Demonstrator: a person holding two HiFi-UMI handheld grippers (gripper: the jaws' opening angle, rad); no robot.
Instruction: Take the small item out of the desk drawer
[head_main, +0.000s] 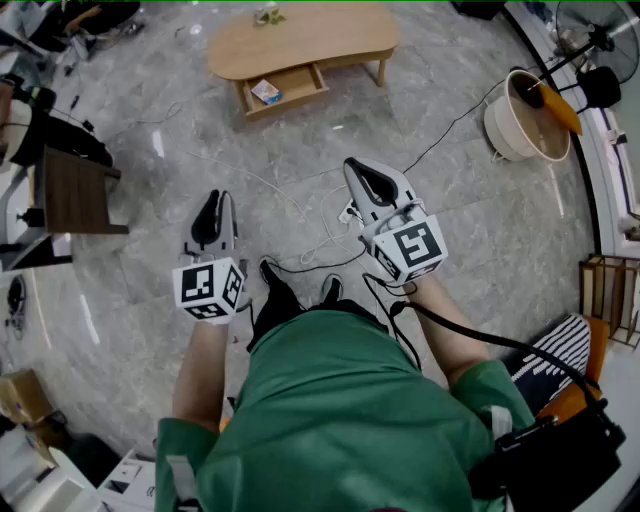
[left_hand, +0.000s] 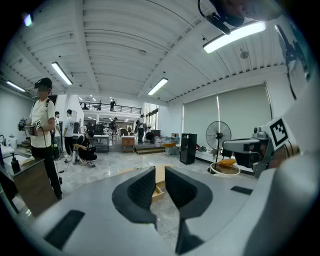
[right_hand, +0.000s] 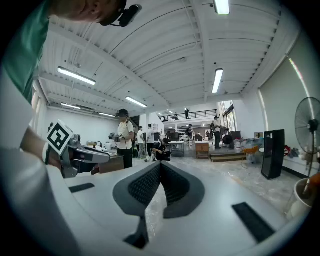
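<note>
A light wooden desk (head_main: 300, 40) stands on the grey floor far ahead of me. Its drawer (head_main: 295, 90) is pulled open, and a small blue and white item (head_main: 266, 92) lies in it. I hold both grippers at waist height, well short of the desk. My left gripper (head_main: 218, 197) points ahead with its jaws a narrow gap apart and nothing between them. In the left gripper view (left_hand: 160, 175) a strip of the wooden desk (left_hand: 160, 181) shows through that gap. My right gripper (head_main: 352, 165) is shut and empty, and its pads meet at the tips in the right gripper view (right_hand: 160, 166).
Cables (head_main: 320, 235) and a power strip (head_main: 348, 213) lie on the floor in front of my feet. A white tub (head_main: 522, 125) and a standing fan (head_main: 600, 70) are at the right. A dark wooden table (head_main: 75, 190) stands at the left. Several people stand in the hall.
</note>
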